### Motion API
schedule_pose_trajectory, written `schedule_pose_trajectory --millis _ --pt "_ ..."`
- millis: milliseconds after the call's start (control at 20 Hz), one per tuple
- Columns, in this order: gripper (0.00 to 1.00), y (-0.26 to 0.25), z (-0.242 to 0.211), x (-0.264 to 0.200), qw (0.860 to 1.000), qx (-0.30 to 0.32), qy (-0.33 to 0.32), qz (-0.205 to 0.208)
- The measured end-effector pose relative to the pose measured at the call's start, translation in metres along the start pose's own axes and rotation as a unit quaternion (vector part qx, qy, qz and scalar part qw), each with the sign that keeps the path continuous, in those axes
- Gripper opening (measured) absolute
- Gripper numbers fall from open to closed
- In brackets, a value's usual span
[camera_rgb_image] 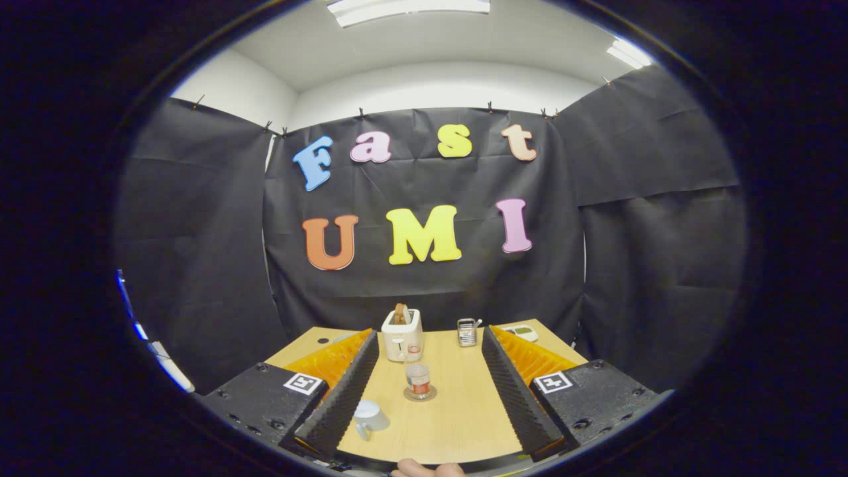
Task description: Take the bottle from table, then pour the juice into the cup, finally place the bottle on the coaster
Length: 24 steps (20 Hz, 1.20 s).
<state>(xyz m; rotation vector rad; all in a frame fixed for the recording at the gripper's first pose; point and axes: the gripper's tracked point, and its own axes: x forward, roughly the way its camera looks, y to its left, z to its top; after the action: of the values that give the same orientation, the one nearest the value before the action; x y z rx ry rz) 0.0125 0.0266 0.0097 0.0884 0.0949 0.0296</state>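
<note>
gripper was spread wide, nothing btwn fingers, held level over the table. bottle stood upright straight ahead, beyond the tips, already on the coaster. cup sat nearer, just by the left finger. toaster stood behind the bottle.

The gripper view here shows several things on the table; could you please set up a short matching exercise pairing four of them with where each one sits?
Things:
1. bottle
2. cup
3. toaster
4. gripper

Places:
A. beside the left finger
B. at the table's far edge, bread in its slot
C. open, fingers spread wide
D. standing on the round coaster, between the fingers

Pairs: 1-D, 2-A, 3-B, 4-C
</note>
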Motion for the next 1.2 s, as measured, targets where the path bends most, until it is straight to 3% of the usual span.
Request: schedule_pose_trajectory --millis 450,600,800,1200 --pt "1.0 -0.017 0.009 -0.015 1.0 -0.013 -0.011 0.0" --pt "1.0 -0.012 0.008 -0.018 1.0 -0.015 -0.013 0.006" --pt "1.0 -0.016 0.006 -0.018 0.999 -0.032 -0.003 -0.017" --pt "1.0 -0.003 0.002 -0.018 0.999 -0.053 0.003 -0.009"
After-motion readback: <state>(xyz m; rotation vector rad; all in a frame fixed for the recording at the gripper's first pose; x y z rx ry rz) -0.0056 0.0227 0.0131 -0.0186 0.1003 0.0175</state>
